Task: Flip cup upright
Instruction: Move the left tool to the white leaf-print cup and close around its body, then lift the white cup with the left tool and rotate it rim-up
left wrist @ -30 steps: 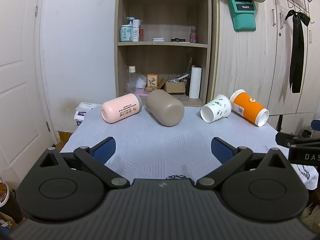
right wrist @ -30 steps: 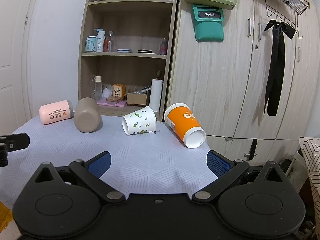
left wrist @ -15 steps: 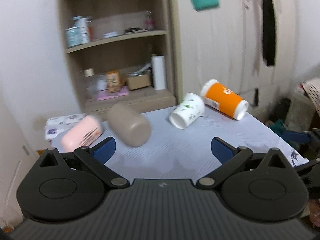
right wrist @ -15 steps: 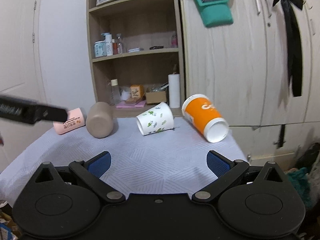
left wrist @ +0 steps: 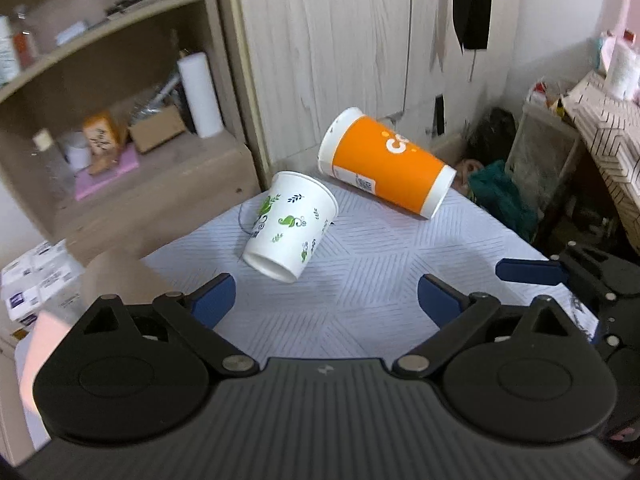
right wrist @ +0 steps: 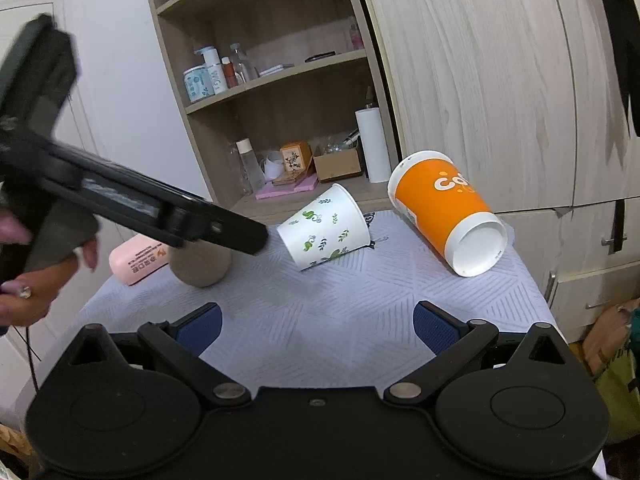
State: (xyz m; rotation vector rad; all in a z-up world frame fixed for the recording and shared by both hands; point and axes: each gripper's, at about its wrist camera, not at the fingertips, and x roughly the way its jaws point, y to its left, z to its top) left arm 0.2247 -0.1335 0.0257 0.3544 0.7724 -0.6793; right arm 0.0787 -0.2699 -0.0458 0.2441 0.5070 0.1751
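Pale patterned tablecloth (right wrist: 320,320) before wooden shelf unit (right wrist: 280,92). We saw leaf-print white cup (left wrist: 290,226) on its side at 12 o'clock of left gripper (left wrist: 324,298), mouth toward camera. Orange cup (right wrist: 444,210) on its side at 2 o'clock. Left gripper spread wide, empty; right gripper (right wrist: 316,324) likewise. Pink cup (right wrist: 136,258), taupe cup (right wrist: 200,266) at 10 o'clock.

Four cups (right wrist: 325,227) (all lying down), two hand-held grippers (right wrist: 316,326).
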